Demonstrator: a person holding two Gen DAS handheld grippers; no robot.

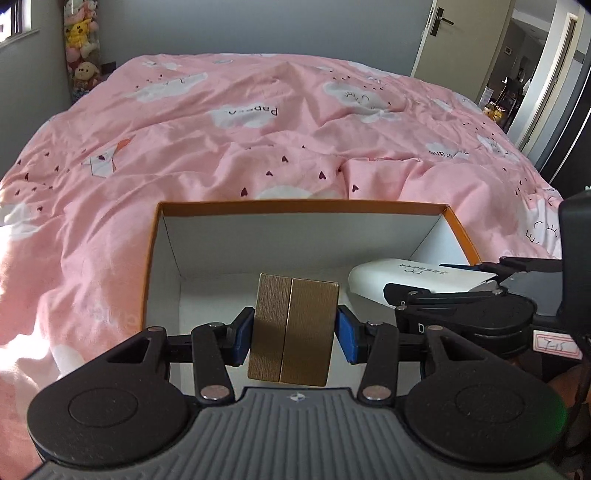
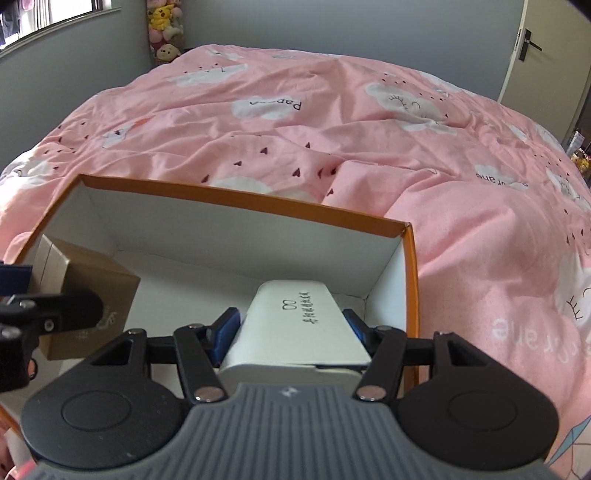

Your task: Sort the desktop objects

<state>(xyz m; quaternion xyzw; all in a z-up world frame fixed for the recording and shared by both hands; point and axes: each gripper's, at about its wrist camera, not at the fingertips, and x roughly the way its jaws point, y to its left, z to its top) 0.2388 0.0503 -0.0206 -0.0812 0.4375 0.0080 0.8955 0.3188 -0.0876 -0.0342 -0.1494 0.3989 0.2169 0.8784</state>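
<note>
An open cardboard box [image 1: 303, 206] with an orange rim and white inside lies on the pink bed; it also shows in the right wrist view [image 2: 236, 201]. My left gripper [image 1: 293, 334] is shut on a small gold box [image 1: 293, 325] and holds it inside the left part of the open box. The gold box shows at the left of the right wrist view [image 2: 99, 295]. My right gripper [image 2: 291, 332] is shut on a white box [image 2: 295, 325] with printed text, inside the right part. The white box [image 1: 413, 277] and right gripper [image 1: 465, 291] show at the right of the left wrist view.
A pink duvet [image 1: 258, 129] with white clouds and dark hearts covers the bed all around the box. Stuffed toys [image 1: 81, 44] hang in the far left corner. A door [image 1: 439, 33] stands at the far right, with a window [image 2: 48, 14] on the left wall.
</note>
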